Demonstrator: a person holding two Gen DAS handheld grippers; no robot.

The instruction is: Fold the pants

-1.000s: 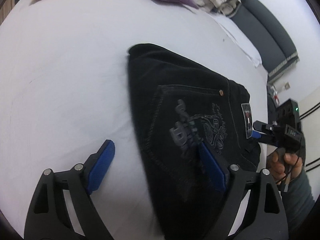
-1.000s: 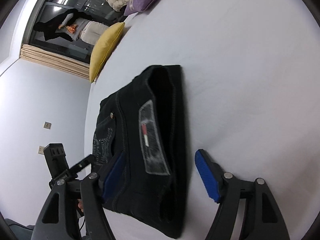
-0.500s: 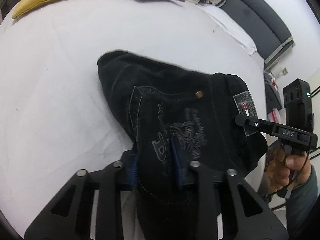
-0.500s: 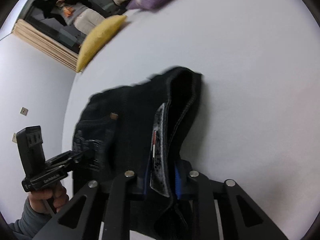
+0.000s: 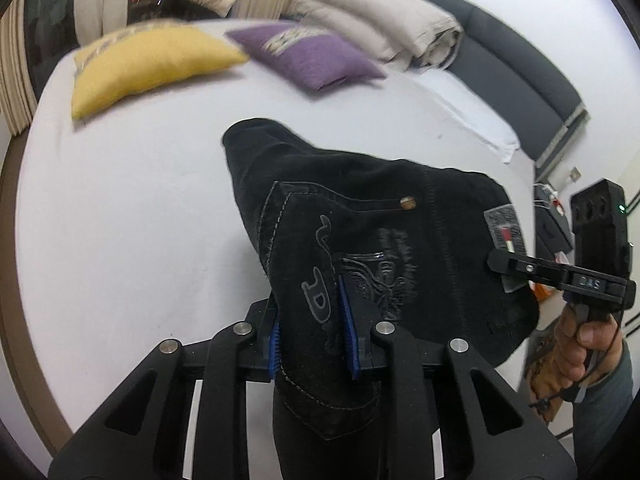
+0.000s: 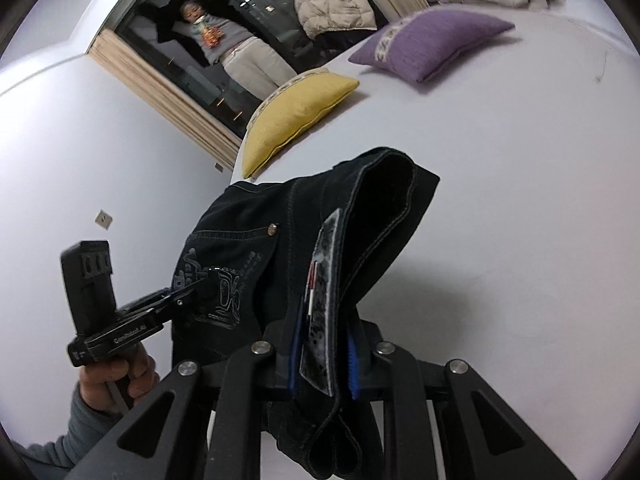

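The folded black pants (image 5: 360, 216) hang lifted above the white bed (image 5: 120, 220), far end drooping toward the sheet. My left gripper (image 5: 314, 336) is shut on the pocket side with the embroidered logo. My right gripper (image 6: 324, 344) is shut on the waistband by the grey label patch (image 6: 320, 300). The pants also show in the right wrist view (image 6: 256, 248). Each view shows the other gripper: the right one (image 5: 560, 276) at the waistband edge, the left one (image 6: 132, 320) at the pocket.
A yellow cushion (image 5: 148, 64) and a purple cushion (image 5: 308, 56) lie at the far end of the bed, with folded cream bedding (image 5: 376, 20) behind. A dark headboard (image 5: 532, 80) runs along the right. A dark window (image 6: 240, 40) stands beyond the bed.
Both grippers went from open around the pants to shut on them, then lifted the near end off the bed. The views tilted up toward the cushions.
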